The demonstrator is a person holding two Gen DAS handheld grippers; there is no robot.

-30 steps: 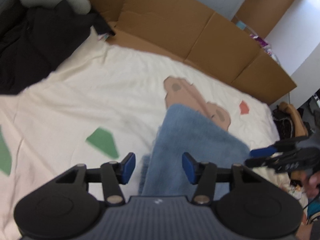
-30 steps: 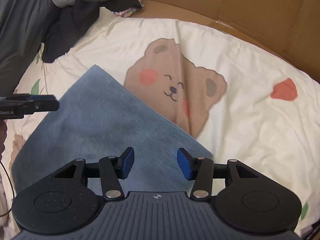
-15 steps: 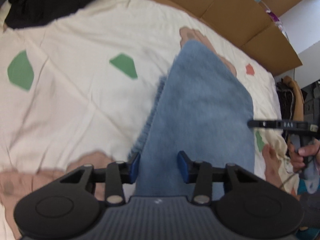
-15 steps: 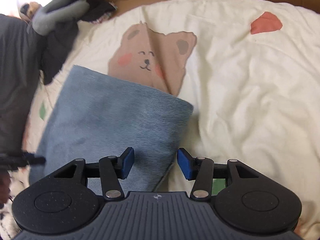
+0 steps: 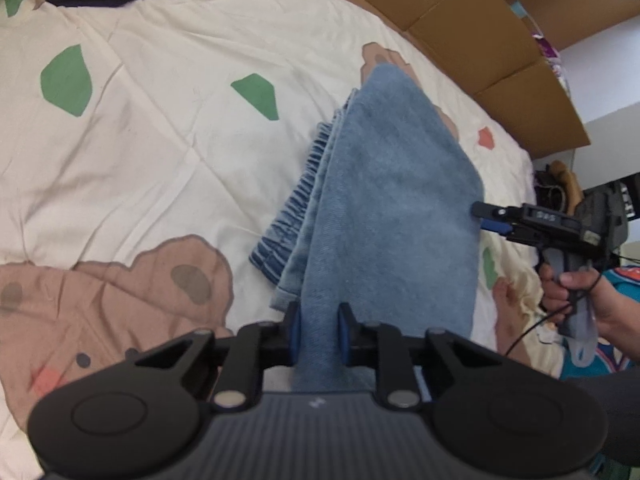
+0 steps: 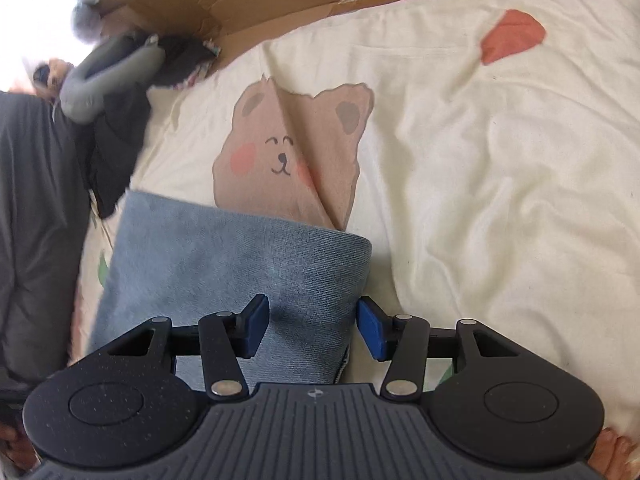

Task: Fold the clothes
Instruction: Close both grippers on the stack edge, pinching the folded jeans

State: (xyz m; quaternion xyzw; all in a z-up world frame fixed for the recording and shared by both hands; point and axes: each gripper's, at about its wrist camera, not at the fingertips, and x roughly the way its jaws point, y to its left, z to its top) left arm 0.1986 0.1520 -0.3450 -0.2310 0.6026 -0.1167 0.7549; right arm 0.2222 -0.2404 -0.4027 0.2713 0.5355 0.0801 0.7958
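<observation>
My left gripper (image 5: pixel 319 334) has just clenched on the half-folded jeans (image 5: pixel 384 216); right gripper (image 6: pixel 310 328) straddles them, released; another fold remains.

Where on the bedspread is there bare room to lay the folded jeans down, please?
The widest bare stretch of the bedspread runs from the bear print to the red patch. Another lies left of the jeans, around the green patches. It is crowded by the dark clothes and the cardboard.
</observation>
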